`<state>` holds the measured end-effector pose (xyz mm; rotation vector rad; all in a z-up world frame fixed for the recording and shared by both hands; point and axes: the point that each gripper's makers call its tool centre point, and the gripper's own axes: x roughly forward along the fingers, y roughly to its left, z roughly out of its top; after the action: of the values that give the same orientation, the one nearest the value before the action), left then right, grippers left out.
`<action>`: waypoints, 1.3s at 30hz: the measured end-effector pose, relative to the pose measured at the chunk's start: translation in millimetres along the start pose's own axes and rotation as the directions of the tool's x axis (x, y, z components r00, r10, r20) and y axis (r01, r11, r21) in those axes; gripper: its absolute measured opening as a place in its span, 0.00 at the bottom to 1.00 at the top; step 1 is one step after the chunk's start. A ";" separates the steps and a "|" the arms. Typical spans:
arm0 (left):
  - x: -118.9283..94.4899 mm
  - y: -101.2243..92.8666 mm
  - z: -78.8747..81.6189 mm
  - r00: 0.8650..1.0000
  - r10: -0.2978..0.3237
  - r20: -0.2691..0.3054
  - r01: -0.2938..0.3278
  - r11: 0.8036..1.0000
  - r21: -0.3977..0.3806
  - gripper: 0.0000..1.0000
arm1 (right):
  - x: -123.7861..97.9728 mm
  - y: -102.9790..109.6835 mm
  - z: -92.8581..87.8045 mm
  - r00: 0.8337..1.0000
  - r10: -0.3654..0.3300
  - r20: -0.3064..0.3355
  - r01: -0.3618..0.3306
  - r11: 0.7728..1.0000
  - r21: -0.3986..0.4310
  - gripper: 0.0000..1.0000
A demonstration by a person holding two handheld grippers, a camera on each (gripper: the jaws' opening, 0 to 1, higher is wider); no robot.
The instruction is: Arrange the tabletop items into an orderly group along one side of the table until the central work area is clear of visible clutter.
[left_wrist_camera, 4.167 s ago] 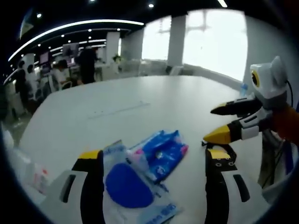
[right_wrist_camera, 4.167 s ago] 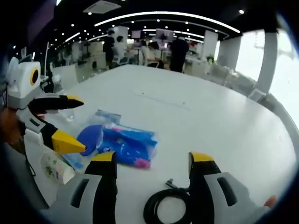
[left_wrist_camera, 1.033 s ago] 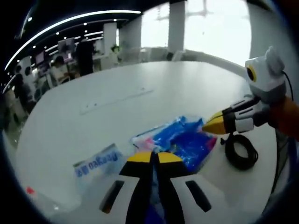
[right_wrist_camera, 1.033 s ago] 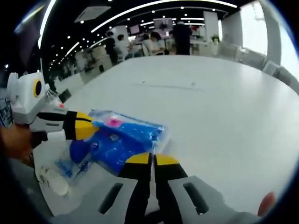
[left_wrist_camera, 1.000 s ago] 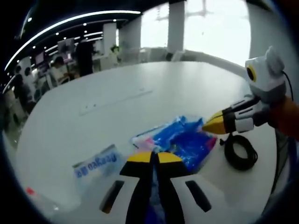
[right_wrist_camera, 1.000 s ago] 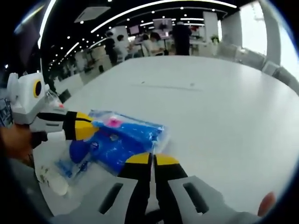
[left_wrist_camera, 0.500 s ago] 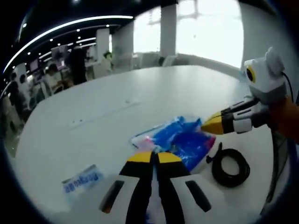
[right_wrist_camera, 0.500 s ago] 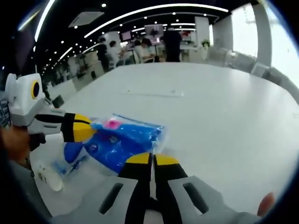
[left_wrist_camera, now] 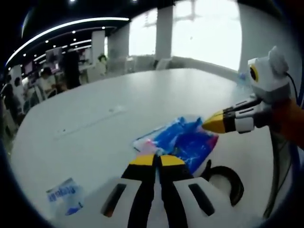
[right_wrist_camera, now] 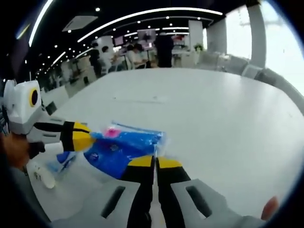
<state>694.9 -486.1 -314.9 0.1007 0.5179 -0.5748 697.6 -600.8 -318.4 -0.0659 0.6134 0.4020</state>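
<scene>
A blue plastic packet (left_wrist_camera: pixel 183 141) with a pink patch hangs stretched between both grippers, just above the white table (left_wrist_camera: pixel 109 102). My left gripper (left_wrist_camera: pixel 156 159) is shut on its near edge. The right gripper (left_wrist_camera: pixel 212 124) comes in from the right, shut on the far corner. In the right gripper view the same packet (right_wrist_camera: pixel 121 146) runs from my shut right gripper (right_wrist_camera: pixel 154 162) to the left gripper (right_wrist_camera: pixel 81 135) at the left. A small clear bag (left_wrist_camera: pixel 63 199) with blue print lies flat on the table.
A coiled black cable (left_wrist_camera: pixel 223 178) lies on the table under the packet's right end. The small clear bag (right_wrist_camera: pixel 61 159) and a white wad (right_wrist_camera: pixel 39 175) sit by the table's near-left edge. The white table (right_wrist_camera: pixel 218 109) stretches wide beyond. People and desks stand far behind.
Both grippers stay shut on the blue packet and have carried it along together. The clear bag and the cable now sit lower and further back in the views.
</scene>
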 end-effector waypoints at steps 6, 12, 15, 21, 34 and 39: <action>6.9 -8.9 0.9 1.000 -0.009 0.010 0.009 1.000 -0.024 0.00 | -3.6 -13.0 -1.8 1.000 -0.016 0.008 0.016 1.000 0.005 0.02; 14.0 -20.1 6.0 0.999 -0.019 0.044 0.021 0.999 -0.030 0.00 | -6.1 -24.6 -2.1 0.999 -0.033 0.018 0.033 0.999 0.004 0.02; 17.1 -26.6 6.0 0.998 -0.028 0.057 0.030 0.999 -0.035 0.00 | -8.5 -31.7 -2.1 0.999 -0.046 0.027 0.046 0.999 -0.001 0.02; 31.1 -52.3 14.5 0.988 -0.102 0.114 0.110 0.992 -0.067 0.00 | -13.3 -55.4 -4.5 0.995 -0.089 0.046 0.089 0.996 0.005 0.02; 60.8 -70.1 6.9 0.981 -0.156 0.118 0.165 0.983 -0.073 0.00 | -3.3 -85.3 -17.7 0.989 -0.140 0.049 0.138 0.990 0.033 0.02; 69.8 -71.5 1.5 0.981 -0.161 0.104 0.168 0.984 -0.058 0.00 | 4.7 -93.6 -27.3 0.989 -0.145 0.030 0.144 0.989 0.034 0.02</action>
<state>706.7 -580.9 -344.6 -0.0344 0.4510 -0.7198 722.3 -690.2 -348.8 -0.0727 0.5789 0.2525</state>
